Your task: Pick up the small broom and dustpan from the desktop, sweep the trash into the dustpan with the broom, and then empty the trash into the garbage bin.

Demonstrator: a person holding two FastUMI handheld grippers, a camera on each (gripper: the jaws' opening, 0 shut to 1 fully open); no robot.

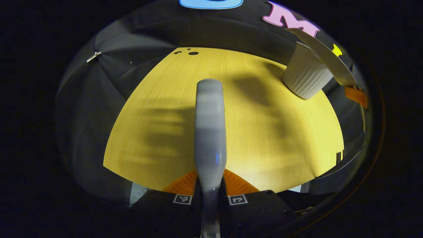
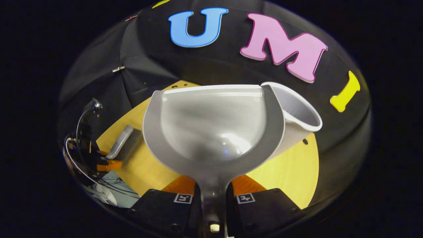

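My left gripper (image 1: 210, 185) is shut on the grey small broom (image 1: 210, 125), which points forward over the yellow wooden desktop (image 1: 264, 138). My right gripper (image 2: 213, 190) is shut on the handle of the grey dustpan (image 2: 211, 129); the pan's inside looks bare. Just behind the pan's right side stands the white garbage bin (image 2: 297, 115). In the left gripper view the ribbed bin (image 1: 305, 77) stands at the far right of the desk, with the dustpan (image 1: 325, 56) tilted above its mouth. Far left in the right gripper view, the left gripper (image 2: 105, 162) holds the broom (image 2: 120, 142).
Small dark holes (image 1: 193, 53) mark the desk's far edge. Black cloth walls close in behind and on both sides. Cables (image 2: 79, 158) hang by the left gripper off the desk's left edge. The desktop (image 2: 290, 172) extends to the right below the bin.
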